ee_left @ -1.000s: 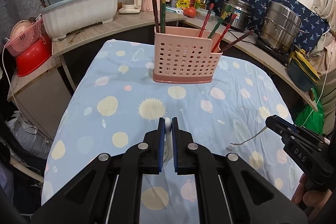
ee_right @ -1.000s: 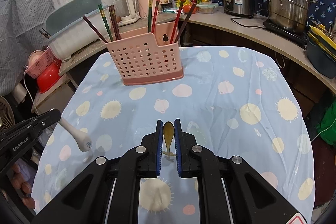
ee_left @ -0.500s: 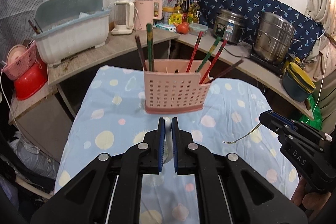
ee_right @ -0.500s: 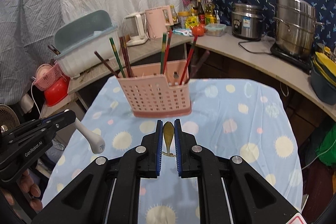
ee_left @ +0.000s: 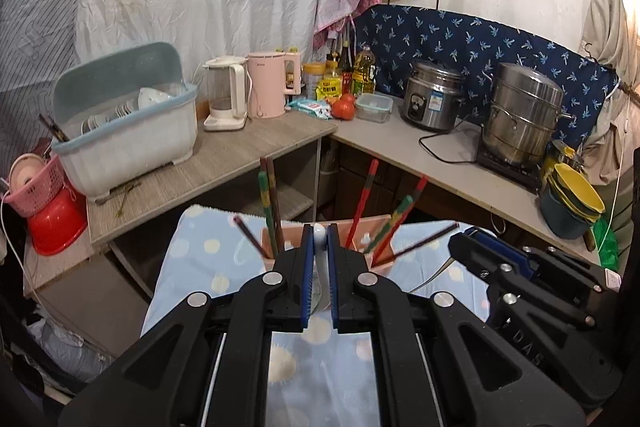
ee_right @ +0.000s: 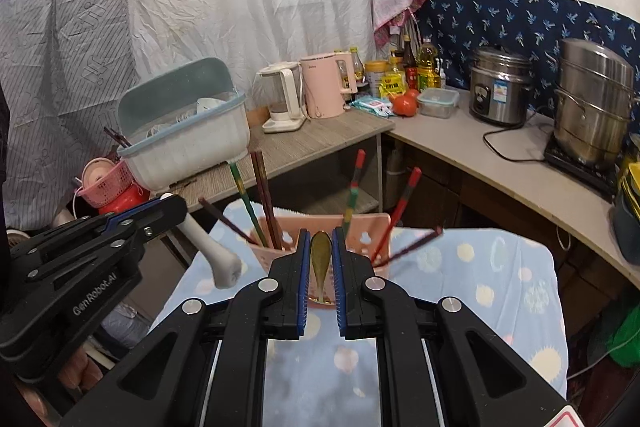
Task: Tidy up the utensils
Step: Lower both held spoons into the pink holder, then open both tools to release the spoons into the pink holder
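My left claw (ee_left: 319, 259) stays clamped on the white spoon (ee_left: 318, 239), my right claw (ee_right: 320, 259) on the brass spoon (ee_right: 320, 254). Both have lifted off the surface (ee_right: 460, 267) and now hang just before the pink holder (ee_right: 372, 223) at its far edge, ready for dropping in.

A white ceramic spoon (ee_left: 319, 259) and a brass spoon (ee_right: 321, 259) are held above the pink caddy (ee_right: 372, 227) of chopsticks (ee_right: 262, 195).
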